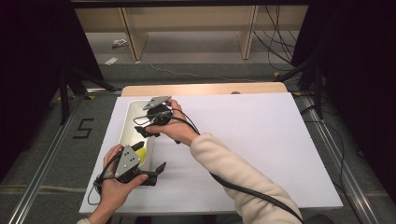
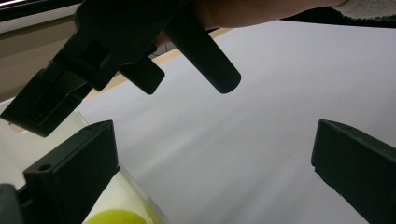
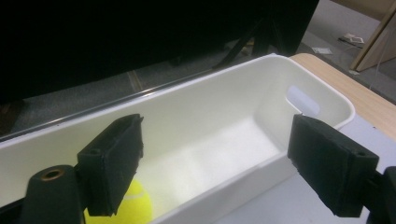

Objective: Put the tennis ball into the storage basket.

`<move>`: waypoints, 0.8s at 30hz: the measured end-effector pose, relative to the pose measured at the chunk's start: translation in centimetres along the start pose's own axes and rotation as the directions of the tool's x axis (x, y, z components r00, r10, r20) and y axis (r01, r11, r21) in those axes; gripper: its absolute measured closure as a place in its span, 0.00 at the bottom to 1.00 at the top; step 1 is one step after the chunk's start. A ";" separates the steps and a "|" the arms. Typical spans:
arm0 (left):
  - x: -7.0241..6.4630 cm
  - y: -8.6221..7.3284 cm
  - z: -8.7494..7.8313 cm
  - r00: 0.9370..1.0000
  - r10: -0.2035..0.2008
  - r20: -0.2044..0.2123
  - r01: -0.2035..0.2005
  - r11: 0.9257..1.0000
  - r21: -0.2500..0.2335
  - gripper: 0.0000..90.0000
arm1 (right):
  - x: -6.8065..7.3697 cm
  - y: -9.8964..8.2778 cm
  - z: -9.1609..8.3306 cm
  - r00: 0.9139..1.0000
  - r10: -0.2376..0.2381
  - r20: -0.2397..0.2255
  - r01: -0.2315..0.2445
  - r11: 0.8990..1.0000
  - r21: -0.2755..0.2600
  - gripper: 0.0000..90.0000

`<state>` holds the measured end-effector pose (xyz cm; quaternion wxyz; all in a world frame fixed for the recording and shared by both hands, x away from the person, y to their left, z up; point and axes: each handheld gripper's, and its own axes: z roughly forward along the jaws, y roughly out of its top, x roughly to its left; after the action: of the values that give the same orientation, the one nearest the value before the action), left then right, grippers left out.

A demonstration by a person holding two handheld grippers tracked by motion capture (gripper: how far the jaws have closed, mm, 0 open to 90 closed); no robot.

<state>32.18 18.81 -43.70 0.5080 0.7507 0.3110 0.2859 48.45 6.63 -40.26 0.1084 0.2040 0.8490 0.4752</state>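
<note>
A long white bin [image 1: 130, 122] is set lengthwise along the left edge of the table [image 1: 261, 140], which is covered by a white sheet, with a strip of bare wood seen at the far edge. A yellow-green tennis ball [image 3: 135, 205] is lodged in the near end of the bin, resting on its floor against the near wall; in the high view it is glimpsed at [image 1: 142, 150], just beside the left gripper. The left gripper [image 1: 154, 173] is held at the bin's near right corner, over the sheet; its jaws are spread wide with nothing between them, bare sheet being seen in the gap in the left gripper view. The right gripper [image 1: 145, 132] is held above the middle of the bin, reached across from the right; its jaws are released and parted, with the bin's interior seen between them, and the ball is not clasped. A cut-out handle [image 3: 302, 101] is noted in the bin's far end wall.
</note>
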 end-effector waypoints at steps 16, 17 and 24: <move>0.0 0.0 -0.1 1.000 0.003 -0.002 -0.003 1.000 -0.001 0.00 | -1.3 -1.1 -2.4 1.000 0.020 0.020 -0.020 1.000 -0.010 0.21; 0.0 0.0 -0.1 1.000 0.002 -0.003 -0.002 1.000 -0.001 0.00 | -1.4 -1.2 -2.6 0.999 0.023 0.023 -0.023 1.000 -0.009 0.21; 0.0 0.1 -0.1 1.000 -0.001 -0.004 0.001 1.000 -0.004 0.00 | -2.3 -2.1 -3.5 0.998 0.043 0.038 -0.042 0.999 -0.007 0.21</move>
<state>32.11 18.90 -43.59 0.5091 0.7489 0.3116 0.2879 48.65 1.94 -40.23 0.1148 0.2306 0.8409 0.4759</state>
